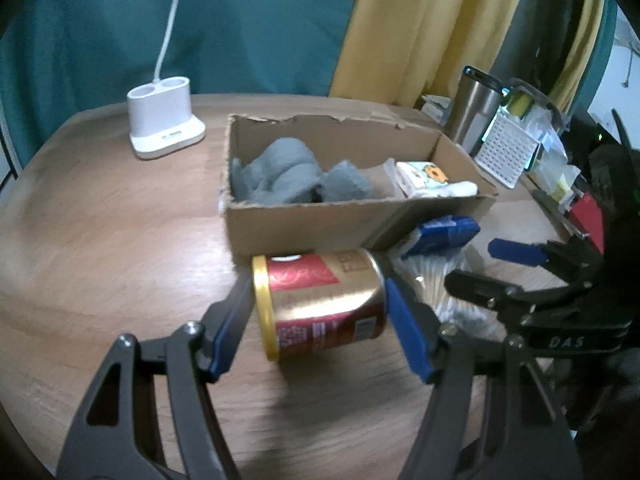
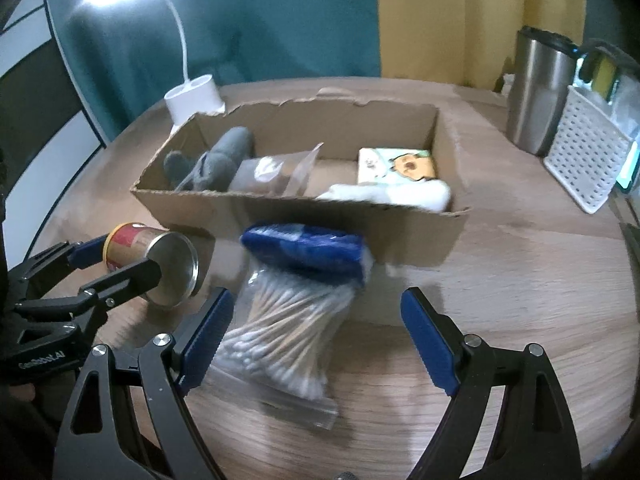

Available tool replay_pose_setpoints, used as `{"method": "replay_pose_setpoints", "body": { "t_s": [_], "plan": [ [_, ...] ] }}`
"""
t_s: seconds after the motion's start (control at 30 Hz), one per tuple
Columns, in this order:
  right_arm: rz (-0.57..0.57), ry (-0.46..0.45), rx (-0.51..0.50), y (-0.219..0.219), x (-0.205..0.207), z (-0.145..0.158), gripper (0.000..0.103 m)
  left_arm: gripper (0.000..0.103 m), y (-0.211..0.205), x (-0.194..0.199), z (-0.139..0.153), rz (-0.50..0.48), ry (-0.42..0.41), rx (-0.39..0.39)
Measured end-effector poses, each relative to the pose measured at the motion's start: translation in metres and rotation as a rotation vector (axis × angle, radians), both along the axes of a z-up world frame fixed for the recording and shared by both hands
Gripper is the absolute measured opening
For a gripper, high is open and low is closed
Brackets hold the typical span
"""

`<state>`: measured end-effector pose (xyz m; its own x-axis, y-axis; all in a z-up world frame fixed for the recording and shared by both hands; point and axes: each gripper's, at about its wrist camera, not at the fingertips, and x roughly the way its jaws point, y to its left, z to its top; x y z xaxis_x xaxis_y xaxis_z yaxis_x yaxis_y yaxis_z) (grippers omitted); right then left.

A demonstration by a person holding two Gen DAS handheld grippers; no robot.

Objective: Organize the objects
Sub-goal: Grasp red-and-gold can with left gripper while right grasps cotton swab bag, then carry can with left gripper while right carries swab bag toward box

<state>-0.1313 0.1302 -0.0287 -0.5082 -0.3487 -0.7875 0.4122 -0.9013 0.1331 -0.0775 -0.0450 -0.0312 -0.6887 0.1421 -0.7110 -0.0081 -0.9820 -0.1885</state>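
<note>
sorting a crowded wooden table, one can at a time

standing over the round wooden table [image 1: 100, 240], i see the torn-edged cardboard box [image 1: 304, 220] sitting in the middle of it. inside, grey cloth [image 1: 280, 176] is bunched at the left end, a clear plastic pouch [image 2: 276, 174] lies in the middle, and a small printed packet [image 2: 396, 166] sits at the right end with something white [image 2: 404, 196] in front of it.

behind the box to the right stand a steel tumbler [image 2: 538, 100] and, beside it, a white perforated basket [image 2: 586, 160]. a white lamp base [image 1: 164, 122] sits behind the box at its left corner.

in front of the box a red and gold can [image 1: 324, 304] lies on its side, gold lid to the left, metal bottom to the right. the left gripper [image 1: 320, 320] has its blue pads at both ends of the can, one by the lid and one by the bottom; they look tight against it, though the frame is blurred.

just right of the can lies a clear bag of cotton swabs [image 2: 288, 332], and a blue packet [image 2: 308, 252] rests across its far end, against the box wall. the right gripper [image 2: 316, 336] is spread wide, its left pad touching the bag's edge, its right pad well apart from it.
</note>
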Motion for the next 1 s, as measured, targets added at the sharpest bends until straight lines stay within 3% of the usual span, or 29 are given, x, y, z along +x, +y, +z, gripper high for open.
{"method": "replay_pose_setpoints", "body": {
  "t_s": [0.33,0.43,0.5,0.7,1.0],
  "plan": [
    [0.027,-0.053,0.037,-0.026,-0.002,-0.019,0.087,0.068,-0.016,0.01,0.002,0.02,0.01,0.008],
    [0.029,-0.06,0.055,-0.029,-0.001,-0.024,0.083,0.068,-0.017,0.011,0.002,0.021,0.01,0.009],
    [0.039,-0.073,0.058,-0.031,-0.002,-0.027,0.071,0.068,-0.017,0.011,0.002,0.019,0.011,0.009],
    [0.068,-0.068,0.048,-0.028,0.004,-0.024,0.055,0.068,-0.01,0.011,0.008,0.01,0.02,0.002],
    [0.064,-0.016,0.012,-0.008,0.015,-0.002,0.051,0.068,0.007,0.01,0.019,-0.01,0.037,-0.014]
  ]
}}
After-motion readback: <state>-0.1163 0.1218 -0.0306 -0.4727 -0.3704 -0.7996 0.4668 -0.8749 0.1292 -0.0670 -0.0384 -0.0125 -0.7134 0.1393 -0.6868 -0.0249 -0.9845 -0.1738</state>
